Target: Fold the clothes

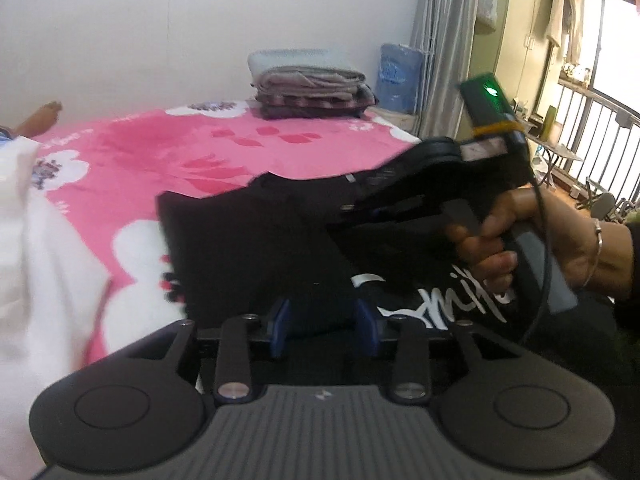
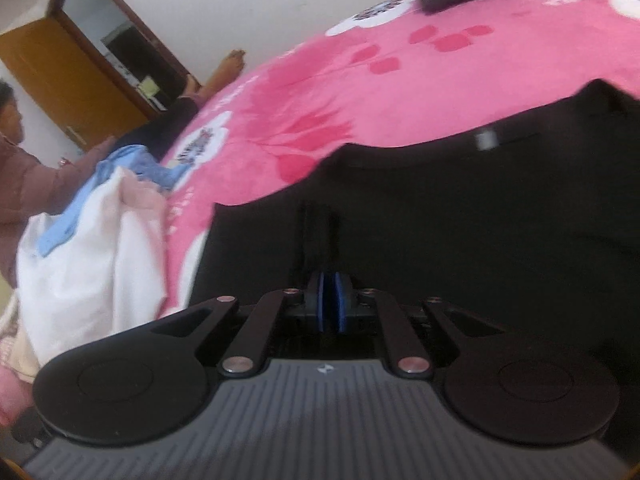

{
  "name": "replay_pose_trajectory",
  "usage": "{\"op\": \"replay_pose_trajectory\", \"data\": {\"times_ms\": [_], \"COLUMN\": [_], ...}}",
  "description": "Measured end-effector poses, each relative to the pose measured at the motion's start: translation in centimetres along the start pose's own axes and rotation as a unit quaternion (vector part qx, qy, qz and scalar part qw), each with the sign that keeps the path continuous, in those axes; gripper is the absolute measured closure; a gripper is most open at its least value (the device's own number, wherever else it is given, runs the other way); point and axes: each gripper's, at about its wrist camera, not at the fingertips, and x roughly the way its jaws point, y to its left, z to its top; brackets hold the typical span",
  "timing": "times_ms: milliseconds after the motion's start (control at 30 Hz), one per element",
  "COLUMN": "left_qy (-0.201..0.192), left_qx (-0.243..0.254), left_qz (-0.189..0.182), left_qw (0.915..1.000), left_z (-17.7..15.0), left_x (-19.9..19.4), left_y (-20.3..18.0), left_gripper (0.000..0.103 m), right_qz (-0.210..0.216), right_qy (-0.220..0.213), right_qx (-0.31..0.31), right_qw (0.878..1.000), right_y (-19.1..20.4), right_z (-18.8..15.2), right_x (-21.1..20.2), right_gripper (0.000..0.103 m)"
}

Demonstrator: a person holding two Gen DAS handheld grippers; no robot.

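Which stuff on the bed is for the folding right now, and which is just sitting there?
For the job:
black shirt
left gripper
right gripper

Just lying about:
folded blankets
white clothes pile
blue bag
pink bedspread

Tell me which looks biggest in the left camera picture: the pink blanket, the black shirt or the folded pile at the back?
1. pink blanket
2. black shirt, though it's nearer the camera
3. folded pile, far away, so it looks small

One black garment (image 1: 256, 248), one heap of unfolded clothes (image 2: 92, 248), one folded stack (image 1: 312, 94), two grippers (image 1: 324, 320) (image 2: 331, 300)
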Motion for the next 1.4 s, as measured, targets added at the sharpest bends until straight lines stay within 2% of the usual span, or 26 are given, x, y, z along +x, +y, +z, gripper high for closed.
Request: {"op": "replay_pose_trajectory", "data": {"times_ms": [100,200,333,433,500,533,600,667,733,800,833,867,900,1033,1133,1233,1333,1400], "left_qy": [0.004,0.027,0.068,0.075,0.082,0.085,0.088,0.085,0.084,0.084,0.084,0.084,0.085,0.084,0.085,0.085,0.084,0.087], "left_qx": [0.012,0.014,0.012,0.009,0.018,0.025,0.042,0.054,0.063,0.064,0.063,0.059,0.055,0.051,0.054,0.058,0.066,0.062], "left_qz": [0.03,0.059,0.094,0.097,0.1,0.101,0.108,0.112,0.121,0.13,0.133,0.136,0.139,0.142,0.142,0.142,0.14,0.132], "left_qw": [0.9995,0.9978,0.9931,0.9924,0.9915,0.9909,0.9895,0.9885,0.987,0.9859,0.9855,0.9853,0.9851,0.9849,0.9848,0.9845,0.9843,0.9854], "left_z": [-0.4,-0.4,-0.5,-0.9,-1.2,-1.5,-1.9,-2.1,-2.2,-2.3,-2.3,-2.4,-2.4,-2.4,-2.5,-2.5,-2.6,-2.5], "left_x": [-1.8,-1.5,0.0,0.2,0.1,0.2,0.1,0.1,0.2,0.1,0.1,0.0,0.0,-0.2,-0.2,-0.2,-0.3,-0.7], "left_y": [0.5,1.6,2.7,3.5,3.6,3.6,3.5,3.3,3.2,3.2,3.2,3.3,3.5,3.6,3.6,3.6,3.5,3.7], "left_gripper": [0.065,0.065,0.068,0.068,0.068,0.068,0.068,0.068,0.069,0.07,0.071,0.071,0.071,0.071,0.071,0.071,0.07,0.069], "right_qz": [-0.009,0.014,0.042,0.044,0.042,0.033,0.011,-0.004,-0.022,-0.045,-0.055,-0.067,-0.076,-0.082,-0.086,-0.083,-0.072,-0.06], "right_qy": [-0.014,-0.014,0.024,0.047,0.065,0.074,0.075,0.071,0.062,0.055,0.056,0.057,0.059,0.057,0.071,0.092,0.096,0.103], "right_qx": [-0.014,-0.021,-0.094,-0.15,-0.189,-0.215,-0.281,-0.351,-0.43,-0.505,-0.524,-0.539,-0.545,-0.541,-0.54,-0.527,-0.505,-0.482], "right_qw": [1.0,1.0,0.994,0.987,0.979,0.973,0.957,0.934,0.9,0.86,0.848,0.837,0.833,0.835,0.834,0.841,0.855,0.868], "right_y": [-0.3,0.4,3.6,5.5,6.2,6.6,7.7,8.8,10.0,11.0,11.2,11.3,11.4,11.6,11.4,10.5,10.4,10.1], "right_z": [0.2,0.3,-0.3,-1.1,-1.8,-2.4,-4.1,-5.9,-8.0,-10.0,-10.6,-11.1,-11.3,-11.0,-11.5,-12.1,-11.2,-10.0], "right_x": [-1.7,-2.8,-2.2,-2.5,-3.1,-3.4,-4.0,-4.2,-3.9,-3.2,-2.9,-2.5,-2.2,-3.4,-3.9,-3.5,-4.2,-5.0], "right_gripper": [0.094,0.094,0.094,0.094,0.08,0.076,0.074,0.074,0.074,0.076,0.076,0.08,0.094,0.098,0.099,0.098,0.092,0.079]}}
